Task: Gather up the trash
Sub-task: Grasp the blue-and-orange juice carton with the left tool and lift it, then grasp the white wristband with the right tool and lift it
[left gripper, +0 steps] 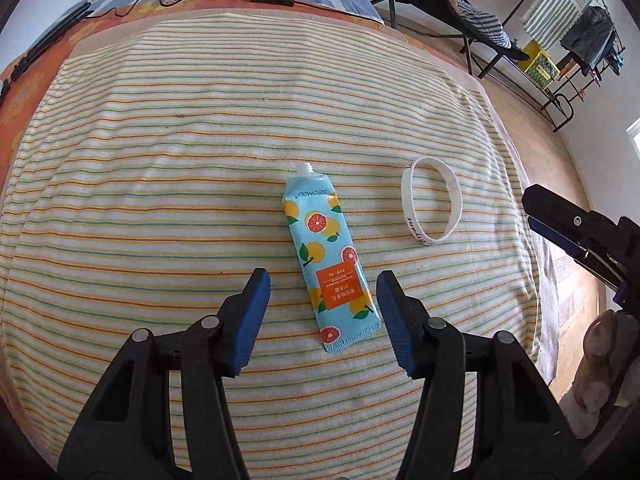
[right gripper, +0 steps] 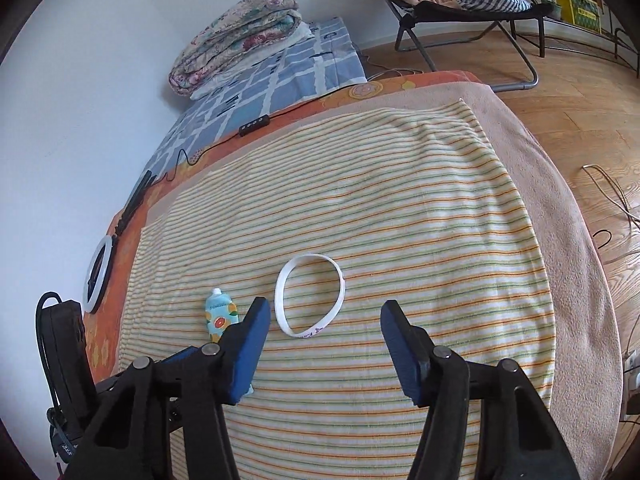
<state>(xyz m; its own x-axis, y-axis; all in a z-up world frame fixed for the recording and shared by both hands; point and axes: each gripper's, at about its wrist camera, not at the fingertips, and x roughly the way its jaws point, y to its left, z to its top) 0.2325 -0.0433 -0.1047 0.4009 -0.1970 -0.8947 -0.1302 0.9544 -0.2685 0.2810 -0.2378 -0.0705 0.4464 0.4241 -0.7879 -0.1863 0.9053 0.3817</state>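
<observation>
Clearly a home, most likely a bedroom. Seen in the right wrist view: a folded flowered quilt (right gripper: 240,40) lying on a blue checked sheet (right gripper: 260,92) against a white wall (right gripper: 100,100), and a wooden floor (right gripper: 560,112) with loose cables. Further back, a folding lounge chair (right gripper: 460,4) piled with clothes. In the left wrist view, a drying rack (left gripper: 576,48) hung with dark clothing, beside a yellow crate (left gripper: 540,64). Nearer, a striped towel (left gripper: 200,160) spread over an orange flowered cover (right gripper: 360,90), with a ring light (right gripper: 98,276) resting at the wall.
</observation>
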